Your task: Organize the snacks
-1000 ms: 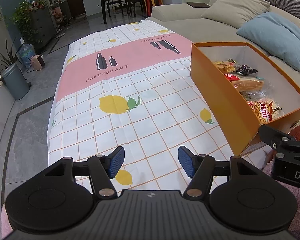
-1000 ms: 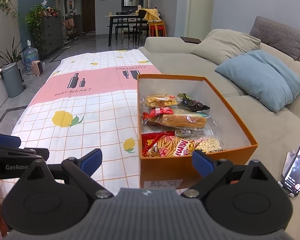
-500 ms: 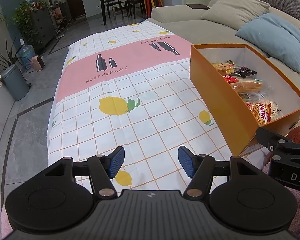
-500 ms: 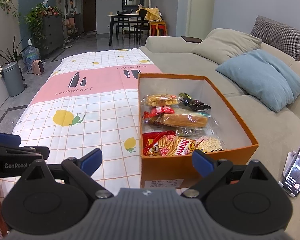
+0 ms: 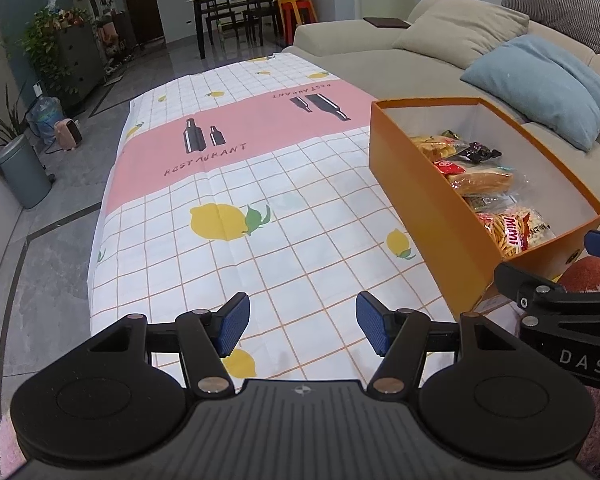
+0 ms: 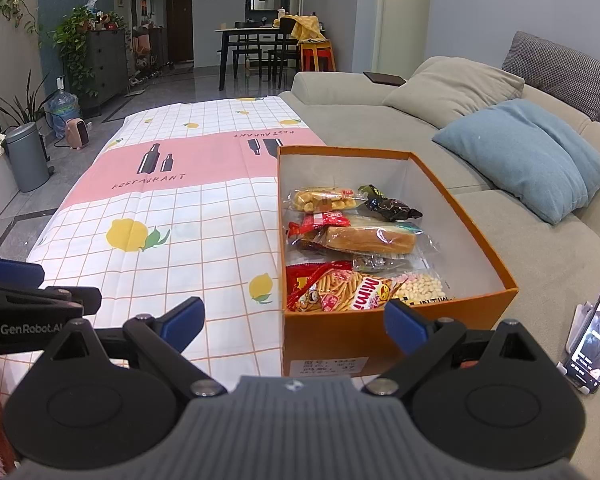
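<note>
Both tools hang with nothing between their blue pads: the left tool (image 5: 302,328) stands released above the near end of the desk (image 5: 228,264), over a checked cloth with lemons and a pink band reading RESTAURANT, and the right tool (image 6: 294,322) stands released too, its pads spread wide just short of the near wall of the orange box (image 6: 340,340). That box sits at the right side of the desk, close beside the grey sofa (image 6: 364,120), open at the top, and the snacks lie inside it along its left half. Nearest the right tool is a bag of stick snacks marked Mimi (image 6: 340,290), with a small pack of pale puffed bits (image 6: 420,286) just beside it. Behind them lies a wrapped bread loaf (image 6: 370,238), a red packet (image 6: 320,220) touching its left end, then a clear bag of yellow pieces (image 6: 320,198) and a dark wrapper (image 6: 392,206) toward the far wall. A further clear wrapper between the loaf and the stick snacks is hard to read; it may be empty film. The right half of the box floor is bare white. A phone (image 6: 596,332) stands propped on the sofa seat to the right of the box, and a blue cushion (image 6: 528,156) rests farther back.
</note>
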A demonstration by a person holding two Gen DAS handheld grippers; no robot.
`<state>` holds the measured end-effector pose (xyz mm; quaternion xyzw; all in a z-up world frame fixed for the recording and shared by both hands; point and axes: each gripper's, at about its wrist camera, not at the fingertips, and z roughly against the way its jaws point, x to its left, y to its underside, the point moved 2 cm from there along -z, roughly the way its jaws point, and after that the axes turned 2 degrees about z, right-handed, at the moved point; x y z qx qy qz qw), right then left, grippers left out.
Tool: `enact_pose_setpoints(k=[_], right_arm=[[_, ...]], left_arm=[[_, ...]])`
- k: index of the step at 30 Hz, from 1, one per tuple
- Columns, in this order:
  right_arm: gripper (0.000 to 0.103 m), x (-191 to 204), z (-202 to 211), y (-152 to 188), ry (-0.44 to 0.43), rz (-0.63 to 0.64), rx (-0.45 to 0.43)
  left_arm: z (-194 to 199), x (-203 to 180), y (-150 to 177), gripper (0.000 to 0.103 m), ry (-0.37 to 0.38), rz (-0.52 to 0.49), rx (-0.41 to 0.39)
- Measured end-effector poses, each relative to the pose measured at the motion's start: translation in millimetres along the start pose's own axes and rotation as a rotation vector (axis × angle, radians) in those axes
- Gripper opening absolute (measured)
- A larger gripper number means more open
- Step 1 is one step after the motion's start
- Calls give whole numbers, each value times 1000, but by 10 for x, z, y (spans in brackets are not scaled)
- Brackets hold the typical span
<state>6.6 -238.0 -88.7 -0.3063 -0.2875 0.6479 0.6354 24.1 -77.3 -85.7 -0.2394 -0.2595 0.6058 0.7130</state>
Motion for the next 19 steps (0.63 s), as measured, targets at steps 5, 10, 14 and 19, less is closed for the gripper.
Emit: enact_pose_setpoints(k=[5, 10, 14, 19], right_arm=[[94, -3, -4, -2, 0, 0, 0], [94, -4, -4, -3, 0, 0, 1], [94, -4, -3, -3, 0, 0, 1], [94, -3, -2, -3, 0, 0, 1]], left_arm=[[27, 9, -6, 73, -4, 8, -16], [20, 24, -11, 73, -27, 11, -18], [16, 49, -6, 72, -34, 18, -19], [7, 69, -8, 72, -42, 22, -17]])
